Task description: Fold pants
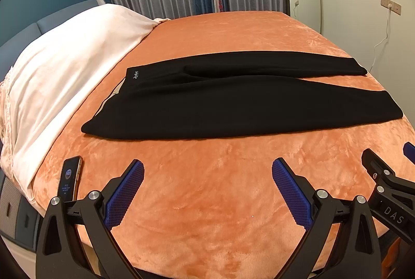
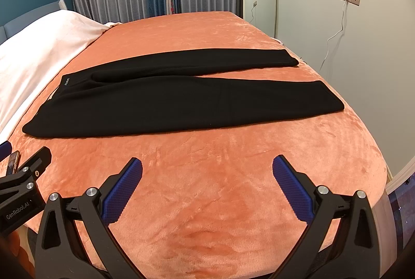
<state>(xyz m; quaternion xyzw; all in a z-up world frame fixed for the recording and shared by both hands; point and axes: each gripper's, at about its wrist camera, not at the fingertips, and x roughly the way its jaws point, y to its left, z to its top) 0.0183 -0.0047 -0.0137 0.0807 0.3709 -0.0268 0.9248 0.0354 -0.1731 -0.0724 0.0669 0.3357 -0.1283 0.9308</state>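
Black pants (image 1: 233,102) lying flat across middle of bed (image 1: 207,201), waistband toward pillow-side edge. Left gripper (image 1: 207,185) and right gripper (image 2: 207,183) hovering near front edge, fingers spread wide, grasping nothing.

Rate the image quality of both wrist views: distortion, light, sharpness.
Left wrist view: strong fisheye bends the orange plush bedspread into a dome; warm, even light; black fabric pants lose fold detail. Right wrist view: same distortion, dark corner vignette, everything sharp.
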